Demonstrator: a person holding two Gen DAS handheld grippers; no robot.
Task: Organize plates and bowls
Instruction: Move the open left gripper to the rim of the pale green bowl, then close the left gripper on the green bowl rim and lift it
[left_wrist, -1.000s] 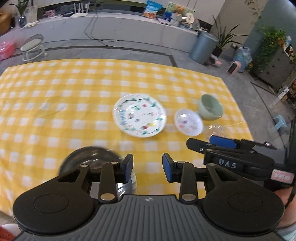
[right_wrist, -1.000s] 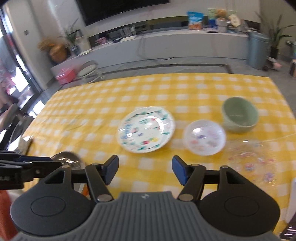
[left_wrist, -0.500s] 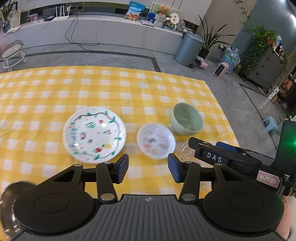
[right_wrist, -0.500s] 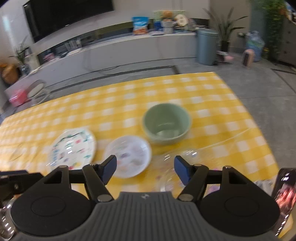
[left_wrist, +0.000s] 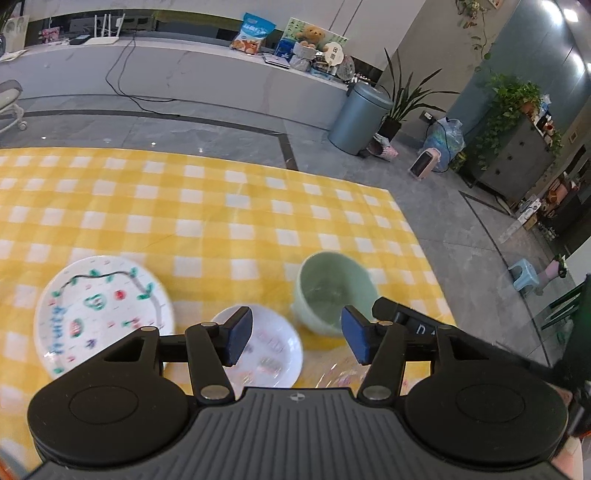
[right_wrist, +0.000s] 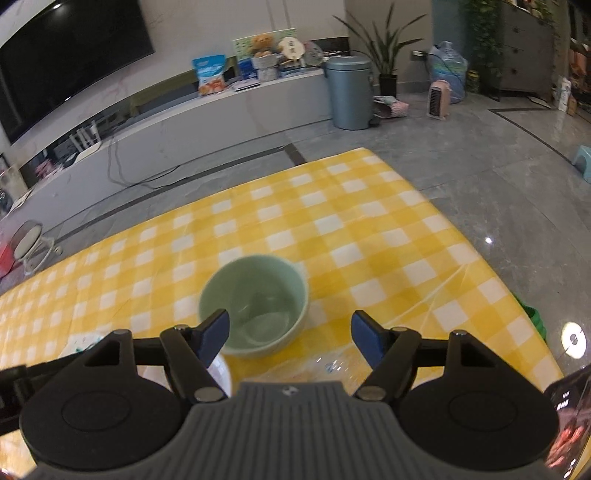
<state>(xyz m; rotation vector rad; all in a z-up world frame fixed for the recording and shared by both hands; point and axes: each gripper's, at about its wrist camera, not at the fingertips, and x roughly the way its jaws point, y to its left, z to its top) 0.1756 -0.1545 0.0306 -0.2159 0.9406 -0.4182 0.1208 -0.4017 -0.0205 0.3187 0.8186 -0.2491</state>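
A pale green bowl (left_wrist: 332, 291) (right_wrist: 255, 306) stands upright on the yellow checked tablecloth (left_wrist: 184, 221). A small white plate (left_wrist: 273, 354) lies left of it, and a large patterned plate (left_wrist: 103, 314) further left. A clear glass plate (right_wrist: 332, 365) lies in front of the bowl, mostly hidden. My left gripper (left_wrist: 297, 334) hovers above the small plate and the bowl, its jaws opening with nothing between them. My right gripper (right_wrist: 290, 336) hangs open just in front of the bowl, gripping nothing; its left finger (right_wrist: 212, 334) overlaps the bowl's near rim.
The table's right edge (right_wrist: 480, 258) drops to grey floor. A blue-grey bin (right_wrist: 349, 92) and potted plants stand far behind. A phone (right_wrist: 569, 402) shows at the lower right corner. The cloth beyond the bowl carries nothing.
Both grippers have swung right and come lower, toward the green bowl. The metal bowl at the left has left the view. The left jaws stand wider apart than before.
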